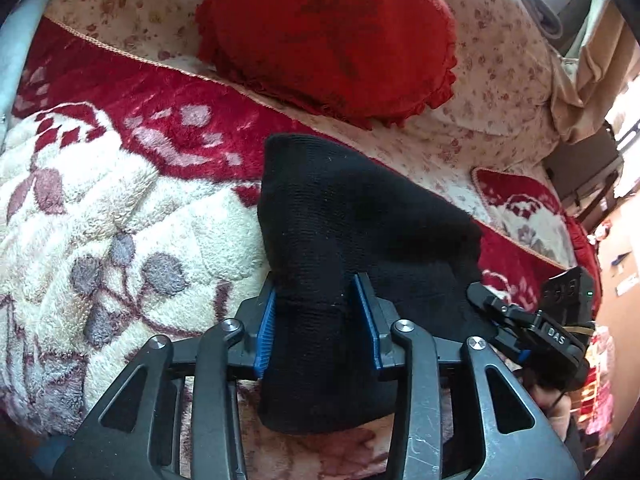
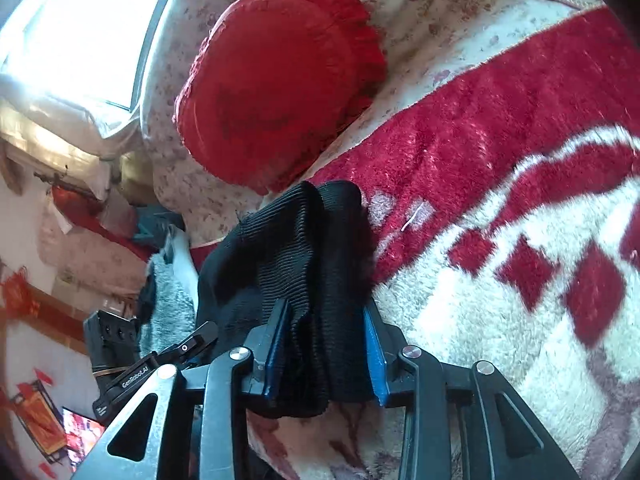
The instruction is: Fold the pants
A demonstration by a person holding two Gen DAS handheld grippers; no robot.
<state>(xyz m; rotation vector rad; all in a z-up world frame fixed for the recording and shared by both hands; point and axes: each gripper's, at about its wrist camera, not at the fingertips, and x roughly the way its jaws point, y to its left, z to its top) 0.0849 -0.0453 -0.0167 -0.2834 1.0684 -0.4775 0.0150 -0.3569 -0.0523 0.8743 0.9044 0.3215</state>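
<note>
Black pants point(image 1: 360, 216) bunched on a fleecy red-and-cream blanket point(image 1: 120, 208), gripped from both sides. Left claw point(image 1: 320, 304) pinching a thick fold of the knit, blue pads point(image 1: 266, 328) pressed against the cloth on either side, fabric filling the gap and hanging below the fingers. Cloth rising beyond that grip in a dark hump, upper edge near the blanket's red border. Right claw point(image 2: 326, 350) likewise clamped on pants point(image 2: 296, 256), here on a ribbed part, possibly a cuff or waistband; cannot tell which. Ribbed edge standing up past the fingertips, folded over on itself. In the left view, the other claw point(image 1: 480, 292) seen at the right, its tip touching the same black cloth, held low beside the first. In the right view, the left tool's body point(image 2: 132, 364) visible at the lower left, just beside the pants.

Round red cushion point(image 1: 328, 36) with a frilled rim lying behind the pants on a pale floral sheet point(image 1: 500, 92), apart from the cloth in the left view, close to its top edge in the right view. Bright window point(image 2: 80, 20) at the upper left of the right view. Grey fluffy item point(image 2: 168, 304) beyond the pants there, partly hidden.
</note>
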